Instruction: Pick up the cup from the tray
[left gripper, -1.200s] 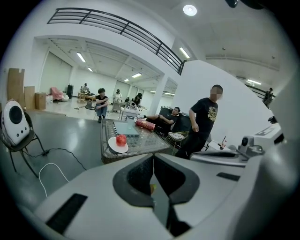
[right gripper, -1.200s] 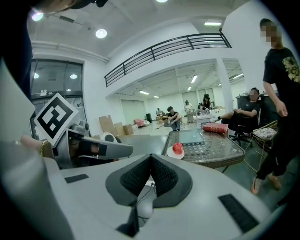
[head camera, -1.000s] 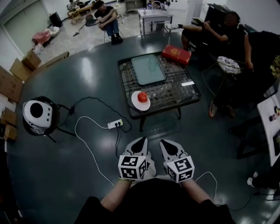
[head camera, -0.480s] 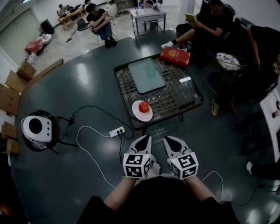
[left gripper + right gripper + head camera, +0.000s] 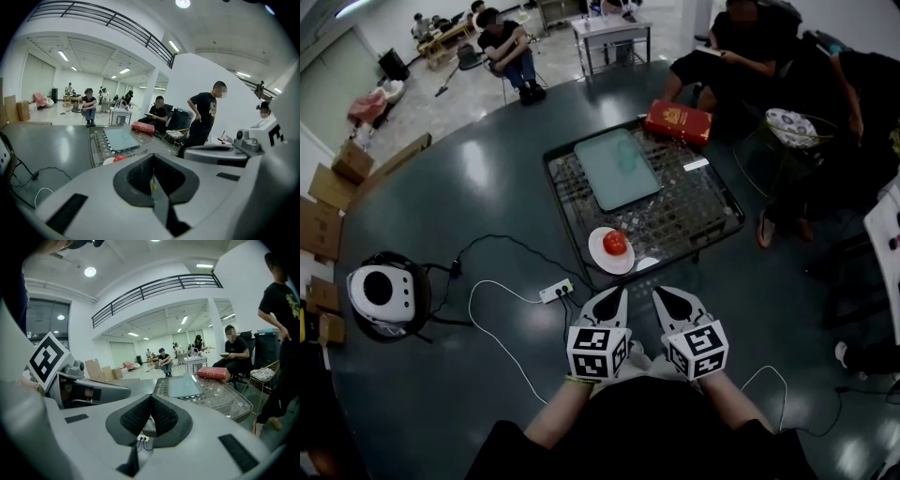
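Observation:
A pale green tray (image 5: 619, 167) lies on a low black mesh table (image 5: 694, 202) in the head view. A clear cup (image 5: 627, 155) shows faintly on the tray's far half. The tray (image 5: 180, 386) also appears ahead in the right gripper view, and the tray (image 5: 121, 139) in the left gripper view. My left gripper (image 5: 608, 299) and right gripper (image 5: 667, 297) hang side by side just short of the table's near edge. Both are shut, with nothing between the jaws.
A white plate (image 5: 602, 253) holding a red fruit (image 5: 616, 242) sits at the table's near corner, a red box (image 5: 678, 122) at its far corner. On the floor lie a power strip (image 5: 555, 292) with cables and a white round device (image 5: 380, 292). People sit beyond; one person (image 5: 204, 117) stands right.
The table has drawn closer in the head view as the person steps toward it. Both grippers stay shut and side by side.

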